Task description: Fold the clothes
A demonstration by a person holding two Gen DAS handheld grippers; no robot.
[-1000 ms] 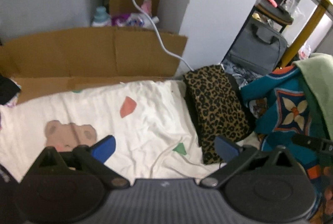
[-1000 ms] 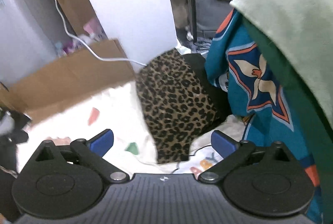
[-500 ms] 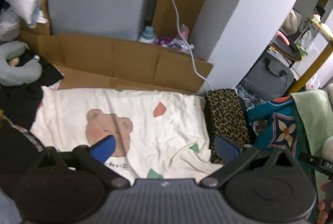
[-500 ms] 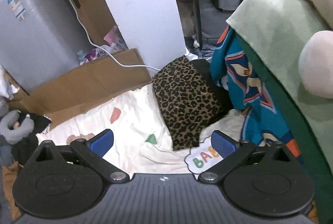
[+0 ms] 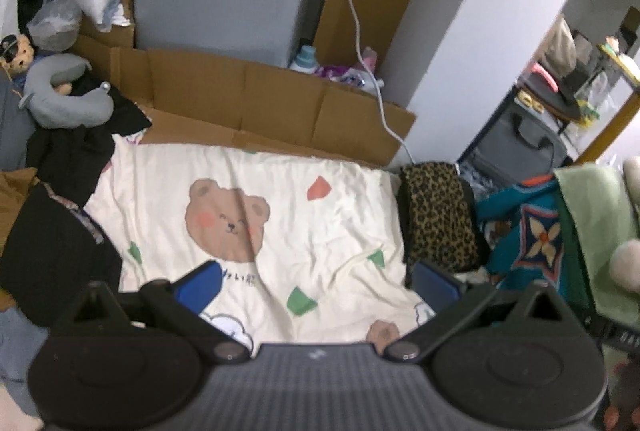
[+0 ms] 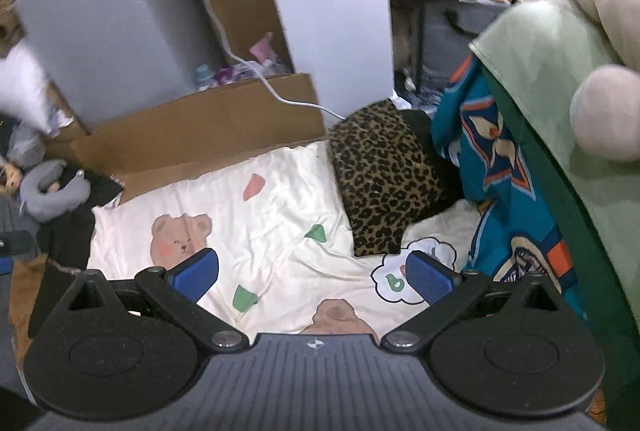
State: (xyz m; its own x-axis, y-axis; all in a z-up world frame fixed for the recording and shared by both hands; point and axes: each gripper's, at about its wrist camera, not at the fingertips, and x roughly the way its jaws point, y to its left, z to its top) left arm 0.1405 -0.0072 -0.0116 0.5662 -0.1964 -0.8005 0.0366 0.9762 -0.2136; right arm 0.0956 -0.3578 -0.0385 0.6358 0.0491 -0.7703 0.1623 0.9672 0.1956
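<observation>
I see the black garment (image 5: 60, 231) lying at the left edge of the cream bear sheet (image 5: 280, 215), and the leopard-print cloth (image 5: 440, 215) folded at its right edge. My left gripper (image 5: 316, 281) and right gripper (image 6: 312, 271) hover above the sheet with jaws wide apart, holding nothing.

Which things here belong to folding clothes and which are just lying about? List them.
Job:
leopard-print garment
teal patterned garment
light green cloth
black garment
left gripper, right gripper, both open

Lying about:
bear-print sheet
grey neck pillow
cardboard
white cable
</observation>
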